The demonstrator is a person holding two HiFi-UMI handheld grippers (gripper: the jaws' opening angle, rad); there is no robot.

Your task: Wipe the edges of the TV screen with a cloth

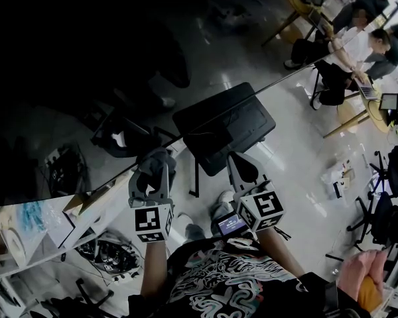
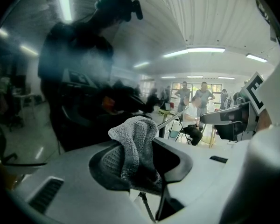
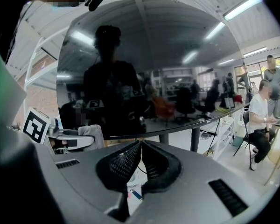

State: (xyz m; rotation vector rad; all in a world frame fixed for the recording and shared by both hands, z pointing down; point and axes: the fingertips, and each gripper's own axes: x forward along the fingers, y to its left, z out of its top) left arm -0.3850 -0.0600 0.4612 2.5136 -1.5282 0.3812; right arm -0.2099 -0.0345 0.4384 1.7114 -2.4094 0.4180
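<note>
The TV screen (image 1: 79, 65), dark and glossy, fills the upper left of the head view, and its lower edge runs diagonally from lower left up to the right. The left hand-held gripper (image 2: 141, 153) pinches a bunched grey cloth (image 2: 134, 136) between its jaws, holding it up at that lower edge, left of centre. Just to its right, the right hand-held gripper (image 3: 140, 146) has its jaws pressed together on nothing and points at the screen.
</note>
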